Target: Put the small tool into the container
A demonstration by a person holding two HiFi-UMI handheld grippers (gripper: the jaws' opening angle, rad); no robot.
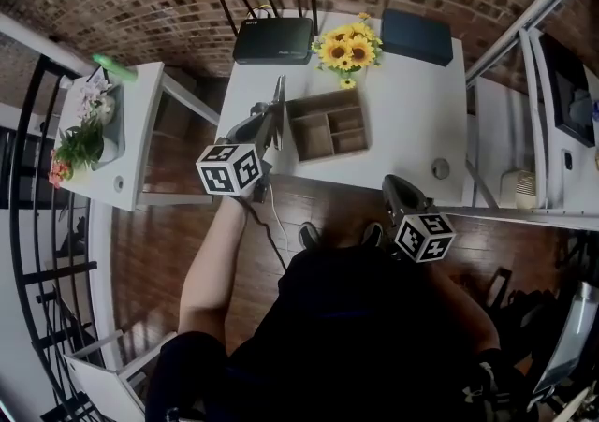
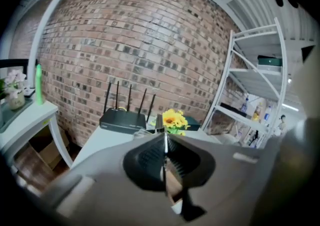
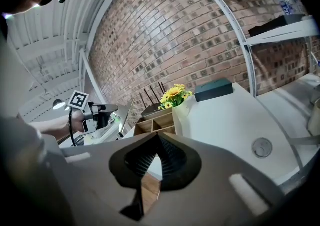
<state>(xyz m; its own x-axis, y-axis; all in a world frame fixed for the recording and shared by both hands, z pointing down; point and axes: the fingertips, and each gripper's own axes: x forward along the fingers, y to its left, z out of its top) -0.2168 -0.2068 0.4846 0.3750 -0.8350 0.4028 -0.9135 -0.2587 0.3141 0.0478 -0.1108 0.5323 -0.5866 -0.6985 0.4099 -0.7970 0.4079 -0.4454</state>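
The small tool [image 1: 279, 102] is a thin flat metal strip. My left gripper [image 1: 272, 133] is shut on it and holds it above the white table's left part, just left of the wooden container [image 1: 291, 130]. In the left gripper view the strip [image 2: 164, 156] shows edge-on, pinched between the pads of the left gripper [image 2: 165, 162]. The container has several open compartments and also shows in the right gripper view [image 3: 150, 124]. My right gripper [image 1: 394, 184] hangs at the table's front edge, shut with nothing in it; in its own view the right gripper's [image 3: 157, 137] tips meet.
At the back of the white table [image 1: 412, 121] stand a black router [image 1: 272, 39], a bunch of sunflowers [image 1: 348, 50] and a dark box [image 1: 416, 36]. A round grommet [image 1: 440, 167] sits front right. A side table with plants [image 1: 140, 130] stands left, metal shelving [image 1: 562, 130] right.
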